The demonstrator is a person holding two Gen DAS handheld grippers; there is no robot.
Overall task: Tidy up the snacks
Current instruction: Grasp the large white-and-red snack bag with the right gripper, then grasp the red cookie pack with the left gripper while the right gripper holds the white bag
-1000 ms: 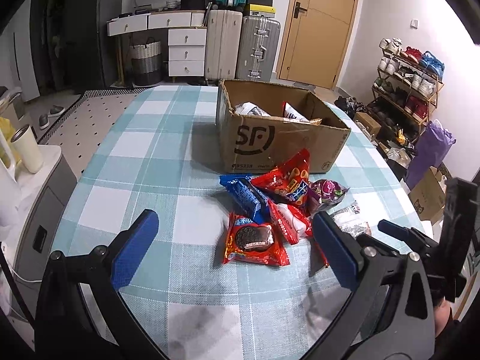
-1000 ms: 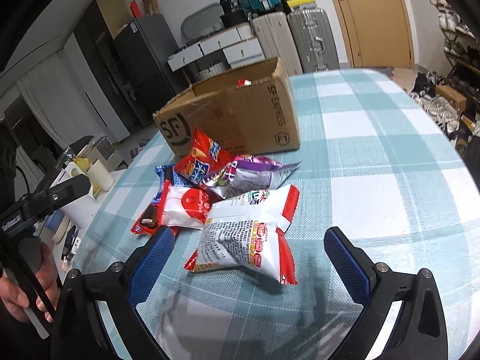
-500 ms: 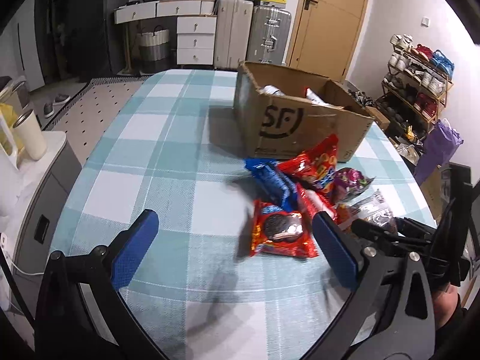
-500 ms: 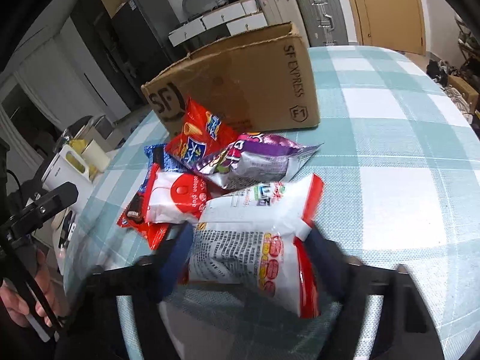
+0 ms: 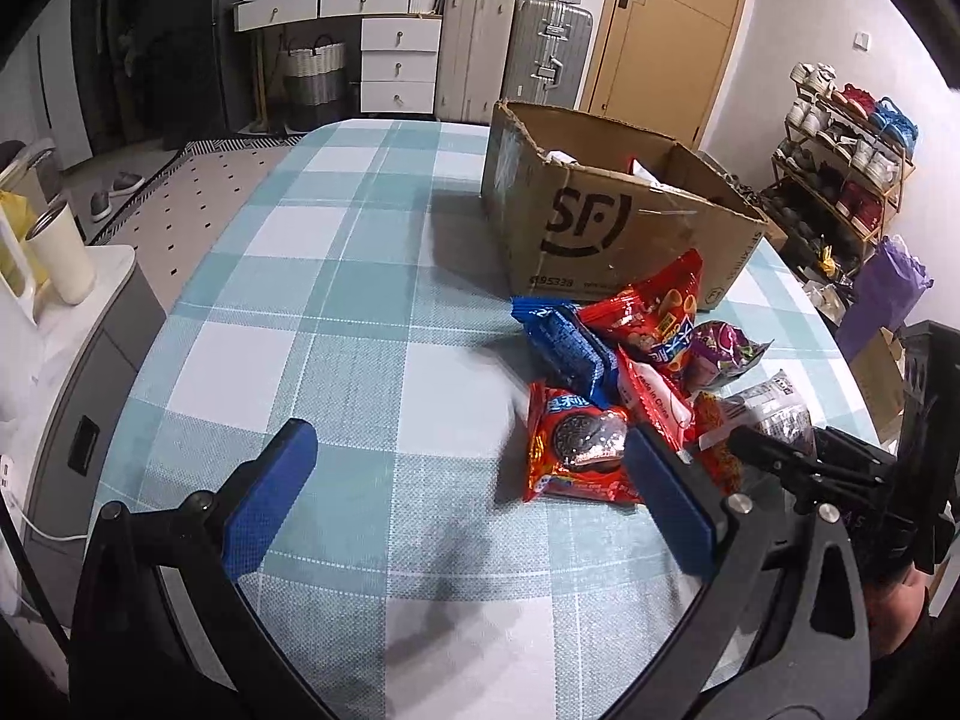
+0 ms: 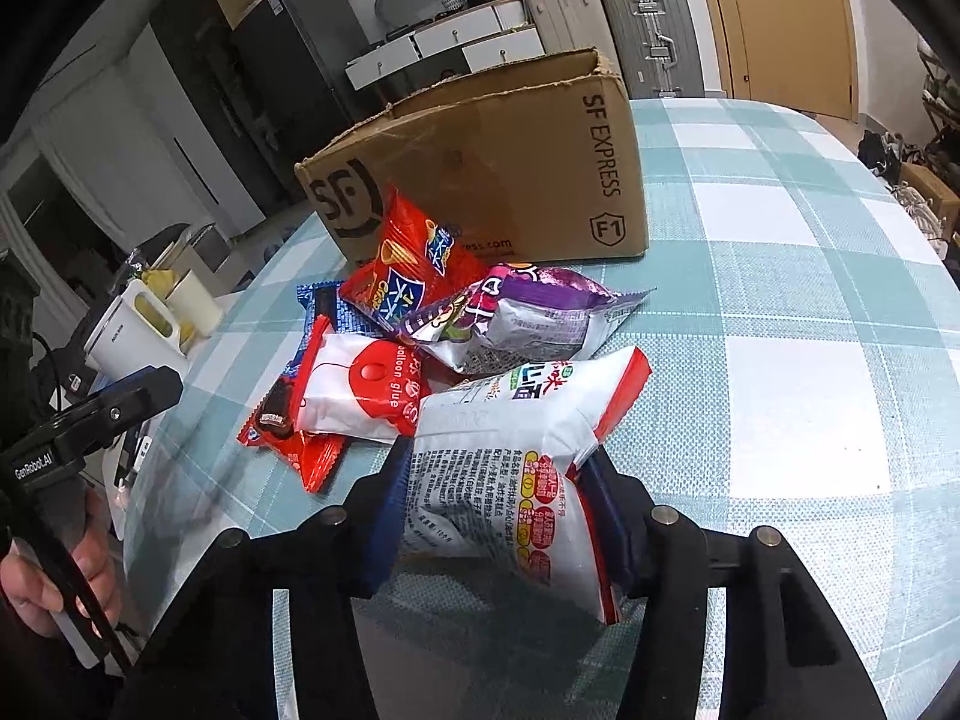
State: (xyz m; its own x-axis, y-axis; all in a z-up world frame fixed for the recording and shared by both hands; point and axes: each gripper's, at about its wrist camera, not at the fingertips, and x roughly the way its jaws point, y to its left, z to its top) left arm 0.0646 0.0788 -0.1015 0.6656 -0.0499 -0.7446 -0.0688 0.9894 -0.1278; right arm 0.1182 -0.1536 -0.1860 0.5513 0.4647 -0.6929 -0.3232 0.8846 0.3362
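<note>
Several snack packets lie piled on the checked table in front of an open SF cardboard box (image 5: 606, 216). My right gripper (image 6: 501, 510) is shut on the white-and-red noodle packet (image 6: 522, 450), its blue pads pressing both sides. Behind it lie a purple packet (image 6: 516, 318), a red chip bag (image 6: 408, 270), a white-red balloon glue pack (image 6: 360, 396) and a blue cookie pack (image 5: 567, 348). My left gripper (image 5: 468, 486) is open and empty, low over the table left of the red Oreo packet (image 5: 576, 450). The box also shows in the right wrist view (image 6: 492, 162).
A white side cabinet with a cream cup (image 5: 60, 252) stands left of the table. Suitcases (image 5: 516, 54), drawers and a door are behind. A shoe rack (image 5: 852, 138) is at the right. Checked tablecloth (image 5: 360, 300) stretches left of the pile.
My right gripper moved forward and closed on the white-and-red noodle packet. My left gripper shifted left, so the pile and box now sit further right in its view.
</note>
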